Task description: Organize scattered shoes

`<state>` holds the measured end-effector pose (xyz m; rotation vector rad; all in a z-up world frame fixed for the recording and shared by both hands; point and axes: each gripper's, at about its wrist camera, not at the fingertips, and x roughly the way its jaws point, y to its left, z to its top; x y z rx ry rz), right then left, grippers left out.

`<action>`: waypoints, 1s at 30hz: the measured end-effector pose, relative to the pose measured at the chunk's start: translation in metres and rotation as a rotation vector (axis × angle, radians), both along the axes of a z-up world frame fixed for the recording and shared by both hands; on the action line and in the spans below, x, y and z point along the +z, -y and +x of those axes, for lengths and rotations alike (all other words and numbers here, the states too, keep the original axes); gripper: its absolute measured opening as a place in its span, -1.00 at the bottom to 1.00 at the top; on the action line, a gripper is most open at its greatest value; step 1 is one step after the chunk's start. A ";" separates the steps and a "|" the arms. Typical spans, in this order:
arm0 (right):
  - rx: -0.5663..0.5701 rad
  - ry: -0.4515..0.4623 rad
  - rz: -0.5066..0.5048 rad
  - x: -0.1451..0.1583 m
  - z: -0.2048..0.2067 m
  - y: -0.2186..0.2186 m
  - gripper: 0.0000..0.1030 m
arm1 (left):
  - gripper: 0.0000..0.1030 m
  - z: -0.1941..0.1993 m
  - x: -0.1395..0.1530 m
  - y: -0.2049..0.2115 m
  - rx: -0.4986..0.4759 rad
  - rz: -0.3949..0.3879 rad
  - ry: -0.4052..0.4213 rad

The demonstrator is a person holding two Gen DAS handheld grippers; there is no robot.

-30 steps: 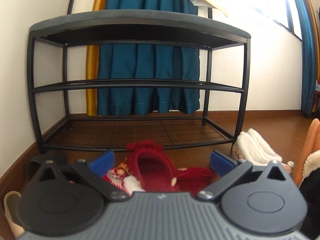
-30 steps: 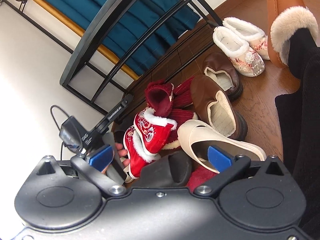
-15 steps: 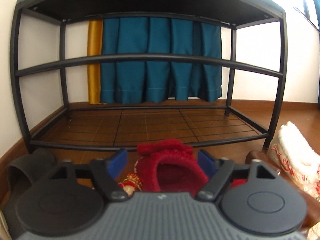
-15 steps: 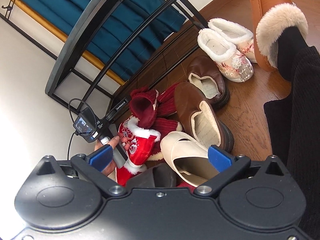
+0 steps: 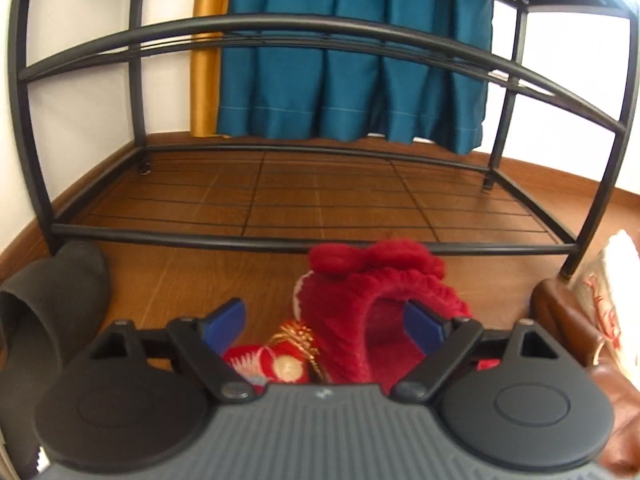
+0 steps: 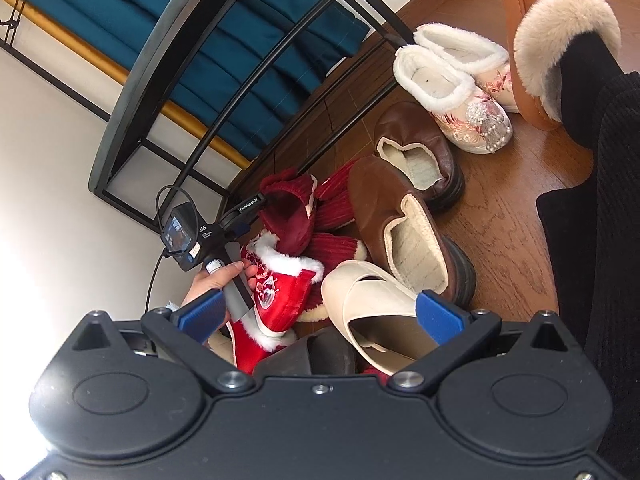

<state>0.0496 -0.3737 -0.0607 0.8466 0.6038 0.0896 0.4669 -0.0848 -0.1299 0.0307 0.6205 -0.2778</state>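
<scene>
In front of the black shoe rack, down on the wood floor, we have the dark red knitted slipper sitting at the top of the pile. It lies just short of the rack's bottom rail, bow end toward twelve o'clock and mouth open toward us.

Our left gripper is closing around it. The right pad looks tucked inside the slipper's mouth at three o'clock, while the left pad stands clear at nine o'clock, with the slipper's side wall between the two. We cannot see the pads pressing yet, so we call it closing, not gripped.

By its looks this slipper should be light and soft — plush knit that will squash under the pads and hardly slip. We judge the upper's side wall near the opening the best hold; the floppy bow would only stretch.

An embroidered red slipper lies right under the fingers at seven o'clock, touching the knitted one, so it may drag along. A grey slipper lies apart at nine o'clock.

Our right gripper hangs wide over the heap, empty — a cream slipper below it, brown shoes at one o'clock.
</scene>
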 end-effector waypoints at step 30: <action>0.002 0.031 0.025 -0.002 0.000 -0.005 1.00 | -0.82 -0.038 0.003 0.000 -0.092 0.069 0.068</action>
